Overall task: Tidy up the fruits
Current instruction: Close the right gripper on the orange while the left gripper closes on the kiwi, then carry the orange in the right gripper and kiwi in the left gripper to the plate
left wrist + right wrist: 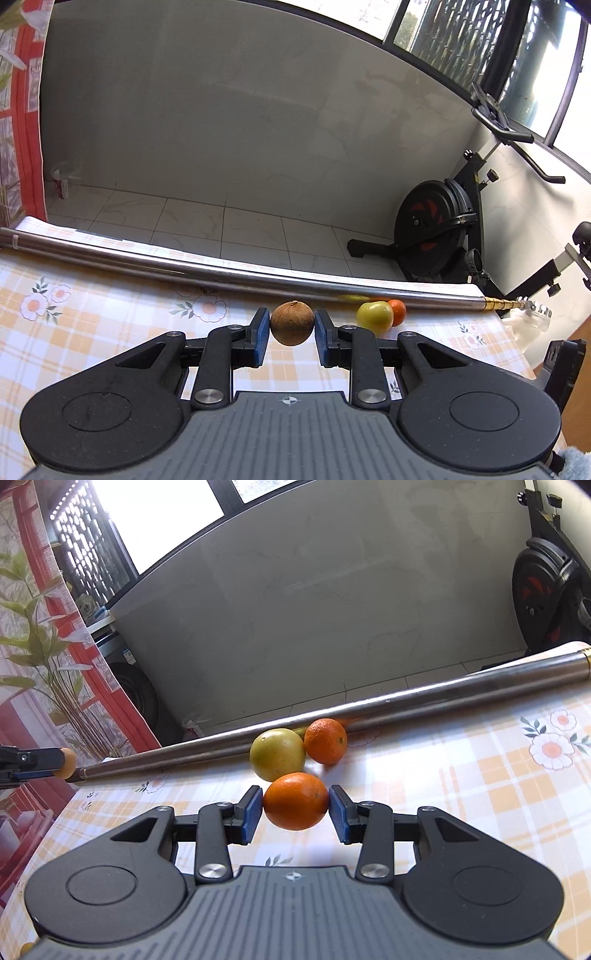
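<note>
Left gripper (291,326) clamps one brown round fruit (292,323) above the checked tablecloth (92,332), stem end up. Right gripper (295,806) pinches one large orange (295,801), long axis across the jaws. Two fruits rest touching against the metal pole (388,701): one yellow-green fruit (277,754), one small orange (325,740).

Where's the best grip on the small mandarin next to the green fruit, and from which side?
Grip the small mandarin across its widest middle, coming from above and the near side. The metal pole lies right behind it and the green fruit sits against its left, so a low sideways approach looks blocked. Its right flank is clear; slipping a pad between the fruits would probably nudge both.
</note>
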### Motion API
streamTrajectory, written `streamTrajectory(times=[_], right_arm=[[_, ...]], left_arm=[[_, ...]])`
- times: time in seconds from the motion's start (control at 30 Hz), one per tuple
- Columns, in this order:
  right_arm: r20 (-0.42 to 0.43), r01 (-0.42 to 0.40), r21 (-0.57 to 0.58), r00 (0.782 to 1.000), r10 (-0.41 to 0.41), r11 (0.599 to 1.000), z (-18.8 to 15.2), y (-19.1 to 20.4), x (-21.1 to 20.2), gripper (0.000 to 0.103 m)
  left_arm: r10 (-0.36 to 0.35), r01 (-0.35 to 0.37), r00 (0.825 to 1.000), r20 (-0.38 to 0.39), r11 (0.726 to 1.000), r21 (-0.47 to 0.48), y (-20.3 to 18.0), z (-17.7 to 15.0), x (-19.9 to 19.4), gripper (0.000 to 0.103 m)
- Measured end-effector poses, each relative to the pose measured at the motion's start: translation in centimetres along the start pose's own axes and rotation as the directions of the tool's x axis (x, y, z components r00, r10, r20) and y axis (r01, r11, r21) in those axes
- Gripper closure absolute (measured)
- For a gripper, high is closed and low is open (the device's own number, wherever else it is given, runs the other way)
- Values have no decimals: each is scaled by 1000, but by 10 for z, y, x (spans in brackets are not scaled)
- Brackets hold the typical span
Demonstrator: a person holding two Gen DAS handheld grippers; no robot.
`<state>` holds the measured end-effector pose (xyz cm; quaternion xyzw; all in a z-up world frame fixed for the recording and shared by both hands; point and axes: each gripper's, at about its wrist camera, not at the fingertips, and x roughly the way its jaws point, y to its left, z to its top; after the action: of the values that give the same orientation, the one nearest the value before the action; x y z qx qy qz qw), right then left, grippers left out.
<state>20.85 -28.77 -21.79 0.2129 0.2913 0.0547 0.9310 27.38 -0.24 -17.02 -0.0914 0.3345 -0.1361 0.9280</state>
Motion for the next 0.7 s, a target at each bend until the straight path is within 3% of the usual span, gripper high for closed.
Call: streamTrajectory(times=[0.33,0.43,0.7], right_arm=[[-12,-16,-102,1000,15,995,-9,55,-49,61],[-49,-37,-137,998,30,990,-13,74,-52,61],[-150,-90,-228,987,56,970,-25,116,-50,61]], left_arm=[[-54,53,999,-1,986,158,16,-5,-64,75],[-98,101,995,-33,985,141,20,-13,-69,75],[-114,138,981,-157,979,151,13,-51,-52,75]])
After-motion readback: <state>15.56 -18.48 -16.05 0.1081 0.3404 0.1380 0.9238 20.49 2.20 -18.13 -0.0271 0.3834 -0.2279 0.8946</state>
